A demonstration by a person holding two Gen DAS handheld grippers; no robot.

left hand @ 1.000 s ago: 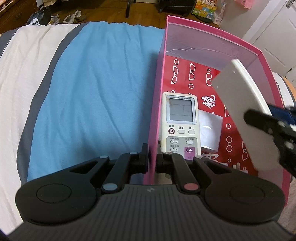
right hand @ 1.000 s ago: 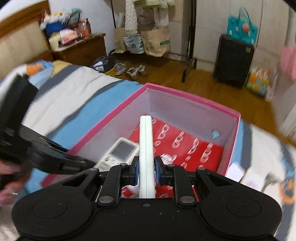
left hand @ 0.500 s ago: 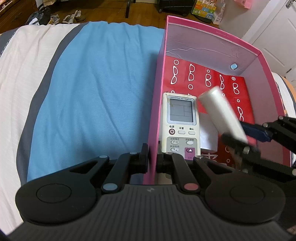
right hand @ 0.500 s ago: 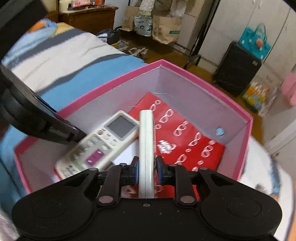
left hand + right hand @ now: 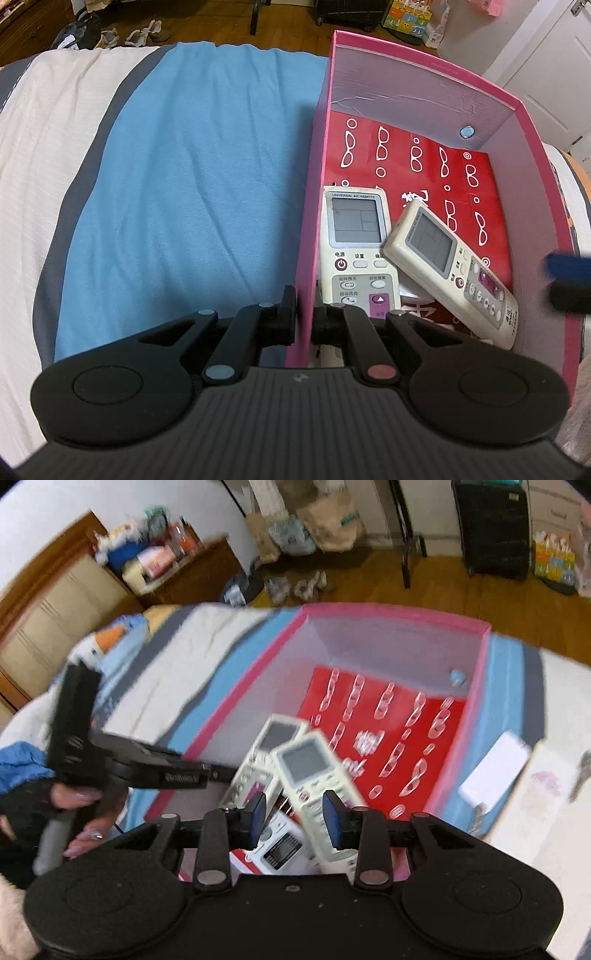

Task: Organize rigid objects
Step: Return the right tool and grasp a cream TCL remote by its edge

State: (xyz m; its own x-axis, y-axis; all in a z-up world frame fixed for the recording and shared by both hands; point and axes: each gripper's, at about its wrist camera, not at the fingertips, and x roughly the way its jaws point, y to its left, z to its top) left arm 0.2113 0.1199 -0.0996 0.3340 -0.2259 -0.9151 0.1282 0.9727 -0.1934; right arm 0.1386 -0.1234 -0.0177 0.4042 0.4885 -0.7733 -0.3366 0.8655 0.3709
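Observation:
A pink box [image 5: 424, 92] with a red patterned floor stands on the bed. My left gripper [image 5: 304, 321] is shut on the box's left wall near its front corner. A white air-conditioner remote [image 5: 356, 243] lies flat in the box beside that wall. A second white remote [image 5: 447, 266] lies slanted, face up, partly over the first. My right gripper [image 5: 295, 818] hovers above the box with its jaws opening, and the second remote [image 5: 314, 775] lies loose below them, not pressed by the pads. In the left wrist view the right gripper [image 5: 569, 284] is a blur at the right edge.
The bed cover [image 5: 184, 184] has blue, grey and white stripes left of the box. A flat white object [image 5: 495, 775] and a white card lie on the bed right of the box. A third small device [image 5: 280, 853] sits at the box's near end. A hand [image 5: 85, 812] holds the left gripper's handle.
My right gripper carried the second remote down into the box, opened and let it go, then drew back to the right. The remote now lies across the first one. The left gripper has not moved.

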